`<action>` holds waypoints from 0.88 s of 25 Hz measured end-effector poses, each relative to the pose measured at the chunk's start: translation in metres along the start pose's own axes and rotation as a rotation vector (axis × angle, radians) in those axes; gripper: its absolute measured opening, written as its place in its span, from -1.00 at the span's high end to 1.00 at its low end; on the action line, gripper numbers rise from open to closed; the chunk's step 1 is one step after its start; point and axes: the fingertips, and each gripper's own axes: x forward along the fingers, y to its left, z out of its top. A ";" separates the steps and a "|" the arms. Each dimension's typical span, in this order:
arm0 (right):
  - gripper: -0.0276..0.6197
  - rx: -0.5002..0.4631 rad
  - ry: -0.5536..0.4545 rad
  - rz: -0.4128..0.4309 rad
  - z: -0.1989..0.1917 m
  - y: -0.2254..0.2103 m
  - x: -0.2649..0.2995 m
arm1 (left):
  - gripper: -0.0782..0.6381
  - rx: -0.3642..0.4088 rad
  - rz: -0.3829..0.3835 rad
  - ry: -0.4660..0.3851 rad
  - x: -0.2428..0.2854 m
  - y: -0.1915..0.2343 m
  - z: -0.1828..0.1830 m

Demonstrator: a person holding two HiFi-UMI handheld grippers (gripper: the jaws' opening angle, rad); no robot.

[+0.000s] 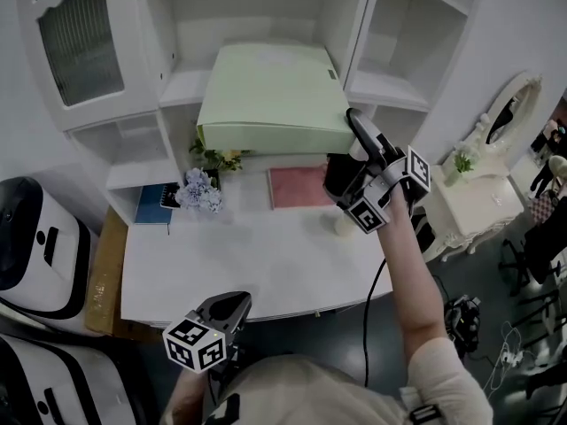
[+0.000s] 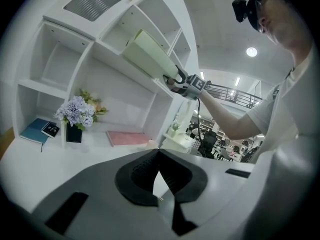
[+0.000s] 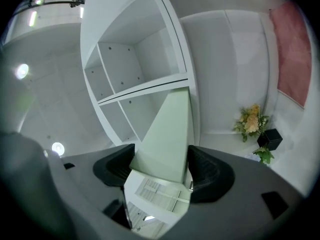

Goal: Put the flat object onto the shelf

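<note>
Below the left end of the white shelf unit (image 1: 182, 82), a blue notebook (image 1: 152, 204) is seen lying on the tabletop (image 1: 266, 259). Purple flowers (image 1: 198, 189) are set slightly nearer the unit's middle. The left tool (image 2: 159, 154) is held low at the tabletop's front edge, well apart from the unit, its jaws closed tip to tip with nothing between them. The pale green flat box (image 1: 270, 91) is placed partly inside the unit's middle bay, with its front part jutting out. A pink pad (image 1: 299, 187) is laid under that bay. At the bay's right front, the box is gripped by the right tool (image 3: 161, 161), whose jaws are spread wide against its two faces.
</note>
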 end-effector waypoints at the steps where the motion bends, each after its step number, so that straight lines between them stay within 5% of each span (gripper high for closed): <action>1: -0.10 -0.012 -0.009 0.008 0.001 0.003 0.001 | 0.75 0.003 -0.007 0.000 0.000 0.001 0.001; 13: -0.17 -0.250 -0.043 0.044 0.010 0.024 0.009 | 0.75 0.020 -0.018 0.008 -0.005 0.016 0.004; 22: -0.30 -0.504 0.066 0.059 -0.004 0.030 0.011 | 0.75 0.034 -0.015 0.017 -0.002 0.017 0.004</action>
